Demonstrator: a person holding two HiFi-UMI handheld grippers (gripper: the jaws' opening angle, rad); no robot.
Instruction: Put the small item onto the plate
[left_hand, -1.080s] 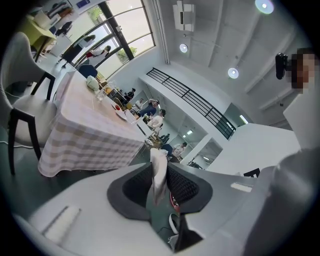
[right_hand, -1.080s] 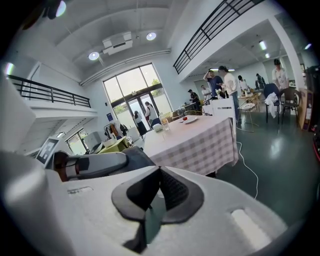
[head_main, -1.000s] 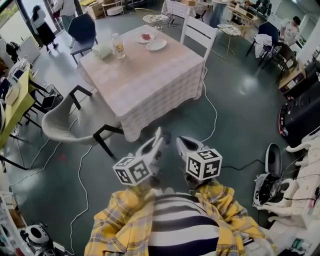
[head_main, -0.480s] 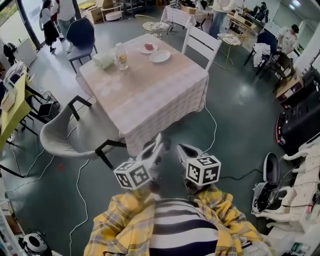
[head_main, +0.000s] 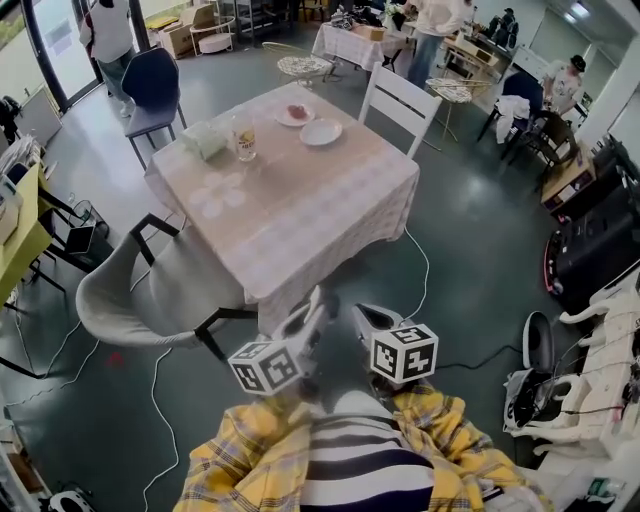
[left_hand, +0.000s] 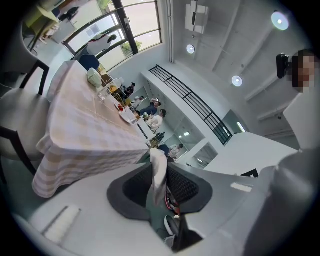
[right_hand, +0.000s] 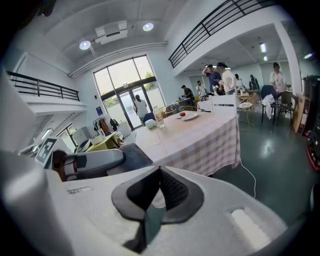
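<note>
**A:** Where's the item?

**B:** Upper middle of the head view. A small red item (head_main: 296, 112) lies in a dish (head_main: 282, 119) at the far edge of the tabletop (head_main: 300, 210). An empty plate (head_main: 321, 132) sits just beside the dish, to its right.

**A:** And the tools?

**B:** Both are at lower centre, off the tabletop's near corner and well apart from the item. The left tool (left_hand: 159, 162) has its jaws a little apart with nothing between them. The right tool (right_hand: 160, 169) looks closed at the tips, and it holds nothing either.

**A:** So what's the step?

**B:** The approach, I'd say; nothing of the task is done yet. I'd go round the right side, past the white chair (head_main: 400, 98). The grey chair (head_main: 140, 300) crowds the left, and a glass (head_main: 243, 140) stands left of the dish.

**A:** And the pickup?

**B:** Open the right tool before reaching in. Come down on the item from above and pinch it lightly, since I can't tell what it's made of. Lift it clear of the dish rim, carry it the short way across, and set it mid-plate.
</note>
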